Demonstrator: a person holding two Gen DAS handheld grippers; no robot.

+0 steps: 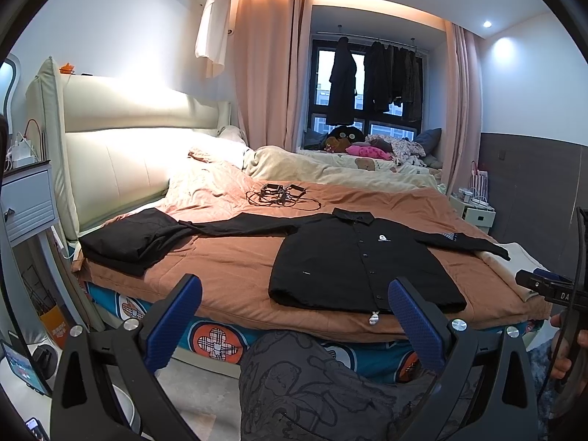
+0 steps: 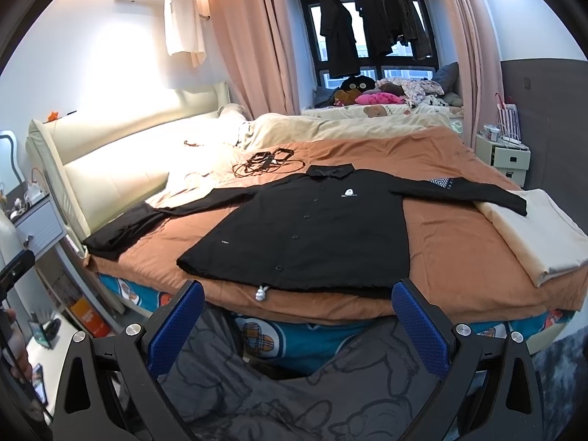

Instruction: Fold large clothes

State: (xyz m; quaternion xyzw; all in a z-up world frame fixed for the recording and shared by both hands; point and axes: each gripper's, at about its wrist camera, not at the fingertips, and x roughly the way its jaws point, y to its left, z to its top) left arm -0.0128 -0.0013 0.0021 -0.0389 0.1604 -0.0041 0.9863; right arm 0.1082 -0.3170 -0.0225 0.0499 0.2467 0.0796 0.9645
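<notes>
You are holding both grippers back from the bed (image 2: pixel 459 257), short of the near edge, and neither one is touching cloth. The left gripper (image 1: pixel 294 316) is standing with its jaws wide apart and nothing between them; the right gripper (image 2: pixel 297 316) is doing the same, jaws spread and empty.

The black jacket (image 2: pixel 305 235) is lying face up on the orange cover, buttoned, collar pointing toward the window and hem running along the bed's near edge just beyond your jaws. Its sleeves are stretching out to either side: one is reaching toward the headboard and ending at a second dark garment (image 1: pixel 132 239), the other is draping onto a folded cream cloth (image 2: pixel 533 231) at the opposite side. A white toggle (image 2: pixel 260 293) is hanging from the hem over the edge.

The jacket is looking like soft, limp fabric of moderate weight, so it is likely going to sag and drag unless you are lifting from two points at once. The fabric seems smooth, so pinch a doubled seam instead of a single layer. A shoulder seam and the matching hem corner are probably the best holds for bringing one side across the front.

A tangle of cables (image 2: pixel 268 163) is sitting beyond the collar, well clear of the hem.
</notes>
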